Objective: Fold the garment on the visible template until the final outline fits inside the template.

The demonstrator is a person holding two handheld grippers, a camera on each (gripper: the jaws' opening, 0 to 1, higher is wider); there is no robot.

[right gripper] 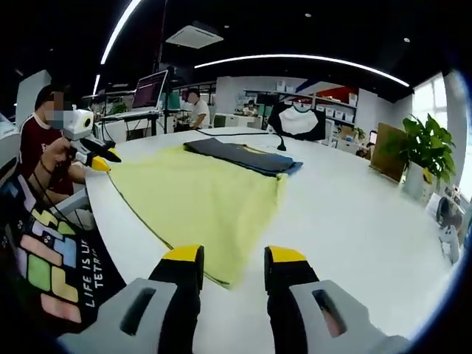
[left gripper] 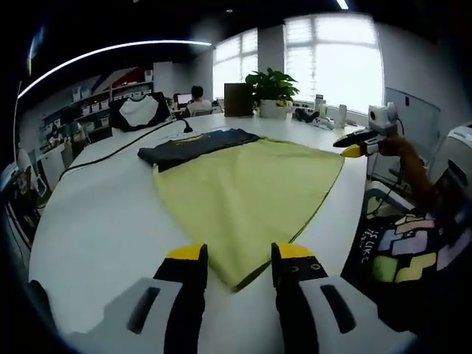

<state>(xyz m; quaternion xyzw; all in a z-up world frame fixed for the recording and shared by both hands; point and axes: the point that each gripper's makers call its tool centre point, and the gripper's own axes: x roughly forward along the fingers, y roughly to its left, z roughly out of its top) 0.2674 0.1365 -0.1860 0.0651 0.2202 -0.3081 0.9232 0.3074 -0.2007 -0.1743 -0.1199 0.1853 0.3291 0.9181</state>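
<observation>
A yellow-green garment (left gripper: 243, 192) (right gripper: 199, 195) lies spread flat on the white table (left gripper: 103, 221) (right gripper: 354, 221). A dark folded cloth (left gripper: 199, 145) (right gripper: 240, 156) rests on its far end. My left gripper (left gripper: 240, 252) is open, its yellow-tipped jaws either side of one near corner of the garment. My right gripper (right gripper: 233, 254) is also open, straddling the other near corner. In the left gripper view the right gripper (left gripper: 350, 147) appears side-on at that corner. In the right gripper view the left gripper (right gripper: 99, 161) sits at the garment's far left corner.
A black cable (left gripper: 125, 144) runs across the table past the dark cloth. A potted plant (left gripper: 273, 88) (right gripper: 424, 147) and small items stand along the window side. My printed black shirt (right gripper: 44, 265) presses against the table edge. People sit at desks behind.
</observation>
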